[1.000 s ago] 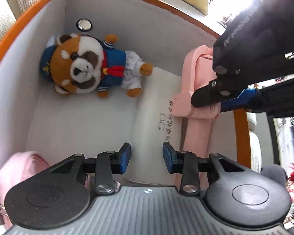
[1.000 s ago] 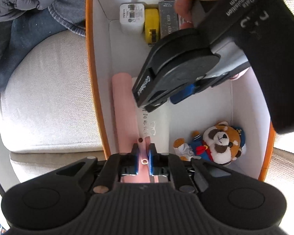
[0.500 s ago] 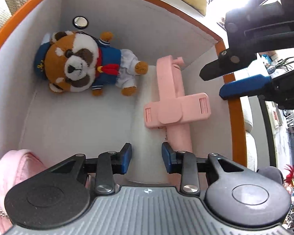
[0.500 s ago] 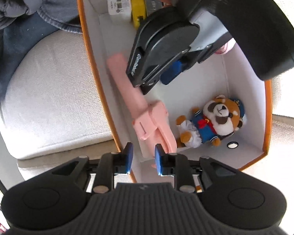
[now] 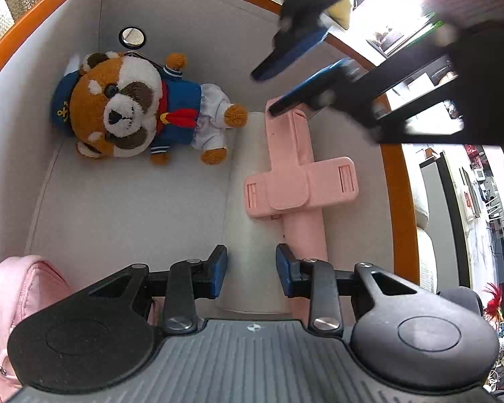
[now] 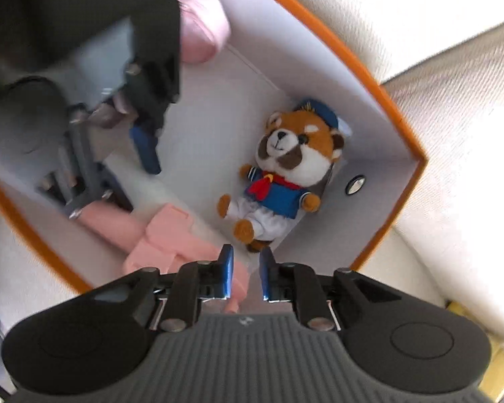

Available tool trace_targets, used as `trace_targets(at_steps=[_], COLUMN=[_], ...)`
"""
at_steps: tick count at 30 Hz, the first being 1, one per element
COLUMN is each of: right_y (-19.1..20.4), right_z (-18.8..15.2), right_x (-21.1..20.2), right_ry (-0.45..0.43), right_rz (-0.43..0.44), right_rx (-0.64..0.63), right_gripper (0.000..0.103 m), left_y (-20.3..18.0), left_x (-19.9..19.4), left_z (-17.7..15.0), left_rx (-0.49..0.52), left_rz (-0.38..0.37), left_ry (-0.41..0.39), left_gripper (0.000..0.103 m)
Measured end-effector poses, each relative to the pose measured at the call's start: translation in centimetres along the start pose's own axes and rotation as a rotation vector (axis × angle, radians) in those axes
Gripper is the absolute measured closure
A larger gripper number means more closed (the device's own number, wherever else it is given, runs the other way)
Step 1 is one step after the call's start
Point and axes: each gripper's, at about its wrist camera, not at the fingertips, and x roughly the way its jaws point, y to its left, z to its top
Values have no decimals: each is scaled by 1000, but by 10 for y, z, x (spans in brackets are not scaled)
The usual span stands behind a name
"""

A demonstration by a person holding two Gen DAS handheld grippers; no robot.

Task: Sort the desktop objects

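A pink phone holder lies inside the white box with an orange rim, along its right wall. It also shows in the right wrist view. A red panda plush in a sailor suit lies at the box's far end, and shows in the right wrist view. My left gripper is open and empty over the box floor. My right gripper is open and empty above the holder's end; it shows blurred in the left wrist view.
A pink pouch sits in the near left corner of the box, and shows in the right wrist view. A round metal snap is on the far wall. Beige sofa cushions surround the box.
My right gripper has let go of the pink phone holder, which now lies in the box, and has lifted and swung away. My left gripper has stayed open in place.
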Motion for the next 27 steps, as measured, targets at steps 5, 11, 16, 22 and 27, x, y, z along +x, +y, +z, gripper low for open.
trace_targets(at_steps=[5, 11, 16, 22, 27], right_y=[6, 11, 24, 18, 24], right_z=[-2, -1, -1, -11, -14], right_x=[14, 18, 24, 8, -5], right_ry=[17, 21, 4, -35, -51], right_rz=[39, 34, -1, -31, -41], right_rx=[15, 9, -10, 74, 90], right_gripper=[88, 89, 89, 88, 88], left_y=[-10, -21, -14, -32, -39], left_x=[-5, 4, 5, 8, -2], left_z=[2, 3, 3, 4, -6], left_rx=[-7, -26, -82, -75, -71], left_rz=[-12, -37, -68, -47, -22], left_ry=[2, 12, 18, 3, -23], left_gripper=[67, 70, 70, 70, 70])
